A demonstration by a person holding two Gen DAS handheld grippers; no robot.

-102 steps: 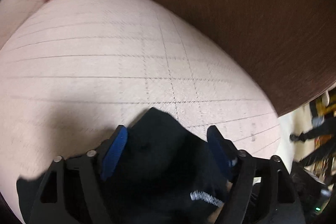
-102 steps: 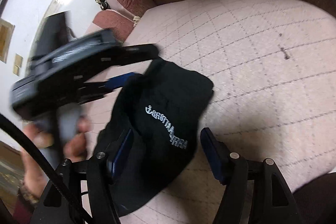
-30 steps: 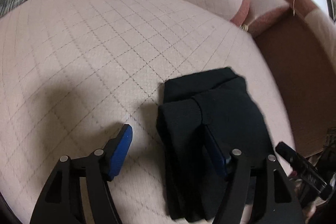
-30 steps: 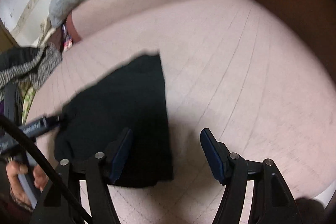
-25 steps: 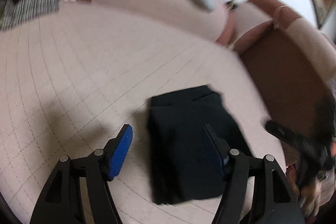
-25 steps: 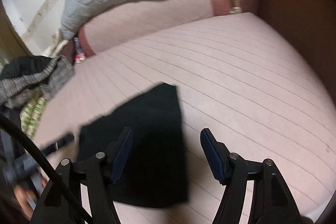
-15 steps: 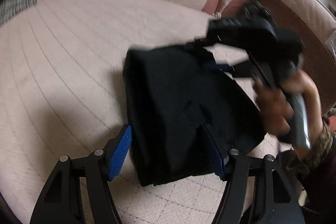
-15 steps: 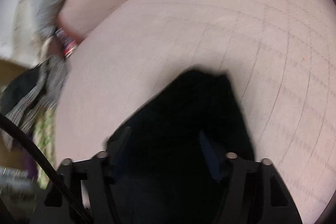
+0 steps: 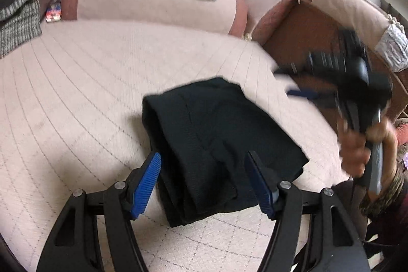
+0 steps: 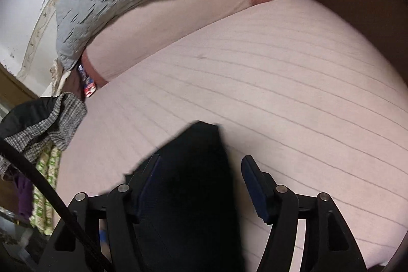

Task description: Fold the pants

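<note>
While the folded black pants [image 9: 216, 144] lie mid-cushion [image 9: 76, 106], long axis running away from the fingers, the left gripper [image 9: 204, 180] hovers nearer, jaws apart and empty; the right gripper [image 9: 303, 93], opening, holds nothing.

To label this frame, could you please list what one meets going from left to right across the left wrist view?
Checked grey cloth → folded black pants → right gripper → hand holding it.
</note>
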